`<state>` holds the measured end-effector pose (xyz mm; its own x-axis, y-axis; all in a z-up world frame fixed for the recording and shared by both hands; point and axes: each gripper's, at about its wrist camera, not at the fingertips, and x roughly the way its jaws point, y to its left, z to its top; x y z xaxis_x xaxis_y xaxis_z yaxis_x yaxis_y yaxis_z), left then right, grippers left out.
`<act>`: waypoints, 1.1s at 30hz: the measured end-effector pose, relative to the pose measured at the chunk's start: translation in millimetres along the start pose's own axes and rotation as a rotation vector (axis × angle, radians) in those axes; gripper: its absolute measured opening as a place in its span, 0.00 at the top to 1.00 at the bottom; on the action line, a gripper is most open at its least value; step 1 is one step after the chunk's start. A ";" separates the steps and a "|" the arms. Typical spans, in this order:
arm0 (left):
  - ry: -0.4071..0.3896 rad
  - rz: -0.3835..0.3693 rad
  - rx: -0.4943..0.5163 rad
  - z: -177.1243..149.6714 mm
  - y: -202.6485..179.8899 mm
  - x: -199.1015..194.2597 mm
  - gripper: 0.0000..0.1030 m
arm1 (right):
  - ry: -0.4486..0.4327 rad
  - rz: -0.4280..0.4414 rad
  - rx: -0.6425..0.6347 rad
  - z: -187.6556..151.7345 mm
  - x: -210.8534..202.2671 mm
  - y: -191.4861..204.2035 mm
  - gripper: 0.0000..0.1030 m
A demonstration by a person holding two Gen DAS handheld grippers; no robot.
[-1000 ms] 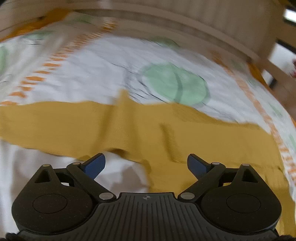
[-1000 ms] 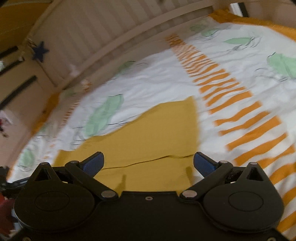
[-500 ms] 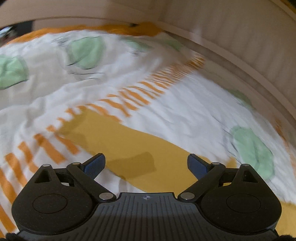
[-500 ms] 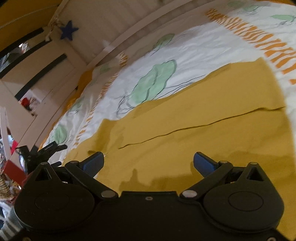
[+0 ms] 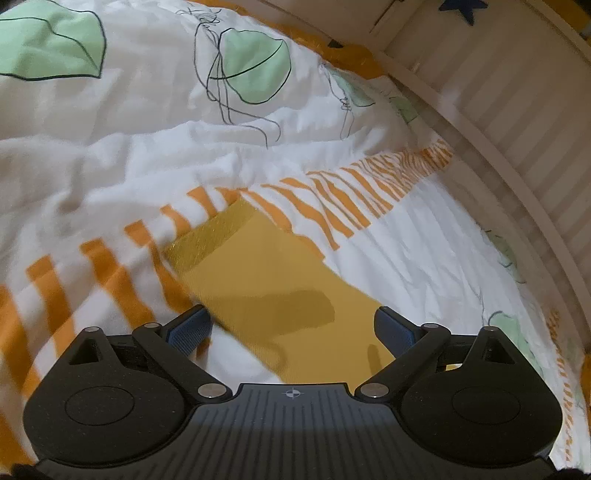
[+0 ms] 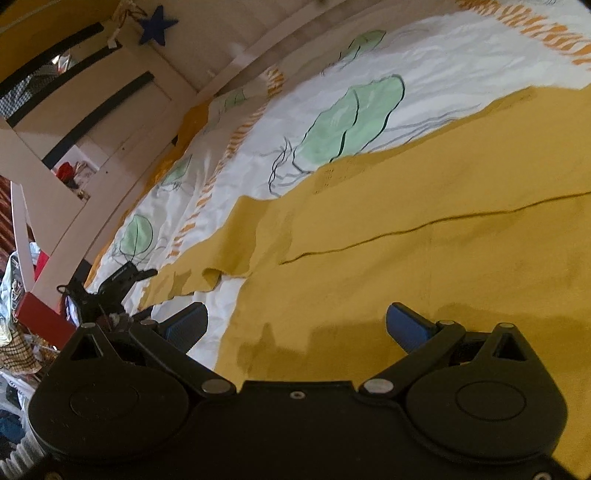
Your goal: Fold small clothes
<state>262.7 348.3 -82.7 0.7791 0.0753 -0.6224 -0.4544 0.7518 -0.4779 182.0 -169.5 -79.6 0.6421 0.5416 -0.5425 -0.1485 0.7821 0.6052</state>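
Note:
A mustard-yellow garment lies flat on a bed. In the left wrist view its sleeve (image 5: 269, 280) with a ribbed cuff (image 5: 207, 236) stretches away from me. My left gripper (image 5: 291, 328) is open and empty, its jaws straddling the sleeve just above it. In the right wrist view the garment's body (image 6: 424, 206) fills the right side, with a folded edge line across it. My right gripper (image 6: 295, 326) is open and empty over the garment's near edge. The other gripper (image 6: 122, 277) shows small at the left.
The bedcover (image 5: 129, 147) is white with green leaf prints and orange stripes. A pale slatted bed rail (image 5: 517, 122) runs along the far side. A white door with a blue star (image 6: 157, 24) and cluttered items (image 6: 22, 332) stand beyond the bed.
The left gripper has swung along the garment from its body to the sleeve and its cuff. The right gripper has turned left and come closer over the garment's body. Both stayed open.

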 end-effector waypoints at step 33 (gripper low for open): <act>-0.120 -0.215 0.101 7.0 -94.1 -57.8 0.97 | 0.040 0.006 0.054 0.5 -3.9 -24.3 0.00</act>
<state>263.4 277.8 2.6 0.9016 -0.0206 -0.4320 -0.2319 0.8201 -0.5231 183.6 -190.8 -91.8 0.6102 0.5595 -0.5609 -0.1111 0.7615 0.6386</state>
